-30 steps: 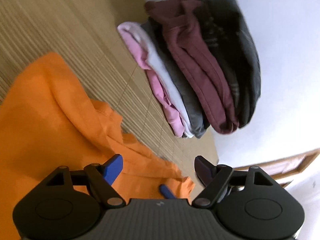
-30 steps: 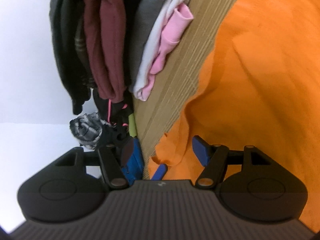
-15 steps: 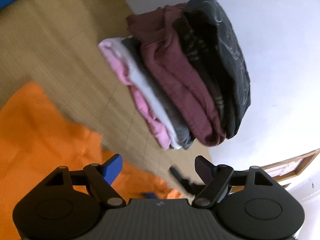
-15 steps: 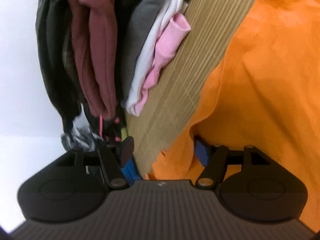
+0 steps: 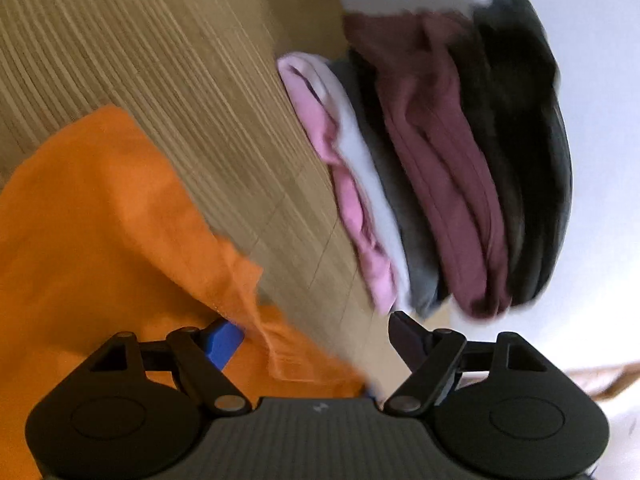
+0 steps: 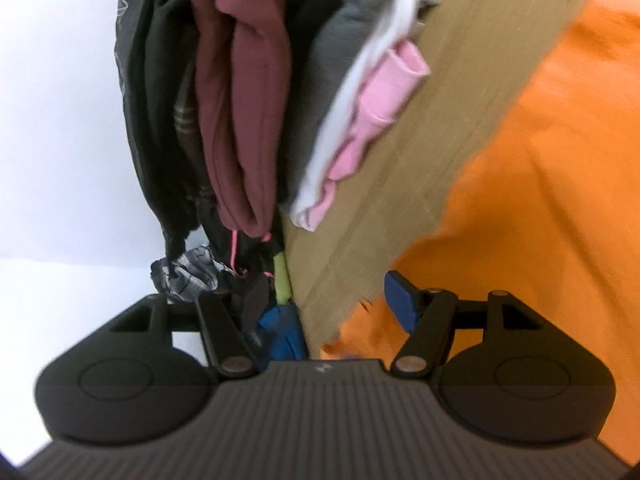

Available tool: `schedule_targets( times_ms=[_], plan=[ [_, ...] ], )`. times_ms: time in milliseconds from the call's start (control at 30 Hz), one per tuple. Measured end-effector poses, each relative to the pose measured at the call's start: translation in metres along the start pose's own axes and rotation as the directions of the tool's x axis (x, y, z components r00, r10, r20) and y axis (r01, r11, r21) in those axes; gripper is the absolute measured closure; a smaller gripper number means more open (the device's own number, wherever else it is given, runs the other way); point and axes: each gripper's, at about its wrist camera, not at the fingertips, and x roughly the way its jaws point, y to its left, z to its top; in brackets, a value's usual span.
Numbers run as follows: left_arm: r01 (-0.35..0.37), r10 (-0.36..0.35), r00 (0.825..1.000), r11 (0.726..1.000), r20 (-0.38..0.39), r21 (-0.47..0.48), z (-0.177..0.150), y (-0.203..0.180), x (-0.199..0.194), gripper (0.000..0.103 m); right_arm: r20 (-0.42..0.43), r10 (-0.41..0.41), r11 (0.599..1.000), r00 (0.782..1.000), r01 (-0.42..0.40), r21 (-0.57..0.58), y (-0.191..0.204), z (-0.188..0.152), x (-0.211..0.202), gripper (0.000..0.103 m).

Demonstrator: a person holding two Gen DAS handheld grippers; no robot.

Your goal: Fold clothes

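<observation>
**Orange shirt on the mat, both grippers spread wide**

The orange shirt (image 5: pixel 100 248) sprawls lower left on the bamboo mat (image 5: pixel 168 64), folded stack (image 5: pixel 432 184) at upper right. To fold neatly, I'd pinch matching edges cleanly. Left gripper (image 5: pixel 316 332) and right gripper (image 6: pixel 324 292) hover tilted at the hem, jaws apart, holding nothing.

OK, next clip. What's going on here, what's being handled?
A person holding two grippers is working on an orange garment spread on a woven mat. The left gripper and right gripper are both open at its edge, gripping nothing. A stack of folded clothes sits beside it.
</observation>
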Motion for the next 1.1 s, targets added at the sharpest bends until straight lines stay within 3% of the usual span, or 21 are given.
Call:
schedule_targets(
  times_ms=[67,167,367,500,767,867,1033,1100],
  plan=[
    [0.056,-0.058,0.997,0.997,0.045,0.048,0.004,-0.011,-0.004,0.021,0.001,-0.008,1.000,1.000,0.008,0.009,-0.009,-0.004,-0.008,0.036],
    [0.030,-0.036,0.997,0.994,0.063,0.101,0.010,-0.022,-0.007,0.021,0.007,-0.029,0.998,1.000,0.028,0.048,-0.024,-0.004,-0.017,0.036],
    [0.033,-0.037,0.998,0.996,0.050,0.083,-0.004,-0.016,-0.015,0.021,0.000,-0.014,0.998,1.000,0.014,0.069,-0.028,0.003,-0.009,0.036],
    [0.007,-0.006,1.000,0.998,-0.011,0.063,-0.016,-0.006,-0.005,0.021,-0.038,0.019,0.996,0.999,-0.016,0.090,-0.021,0.013,0.018,0.036],
    [-0.024,0.027,0.999,0.997,-0.041,0.078,-0.024,0.003,0.000,0.021,0.000,0.019,0.990,1.000,-0.019,0.142,-0.018,0.037,0.039,0.036],
    [-0.002,0.005,1.000,0.995,-0.027,0.100,-0.023,-0.001,0.000,0.020,0.014,0.037,0.995,0.999,-0.038,0.091,-0.009,0.035,0.029,0.036],
    [0.021,-0.018,0.999,0.998,-0.039,0.055,-0.017,0.001,0.017,0.020,-0.019,0.065,0.983,0.998,-0.061,0.174,-0.023,0.029,0.026,0.036],
    [0.016,-0.014,0.998,0.999,-0.056,0.039,-0.011,0.003,0.028,0.020,0.017,0.050,0.976,0.999,-0.052,0.210,-0.035,0.035,0.018,0.039]
  ],
)
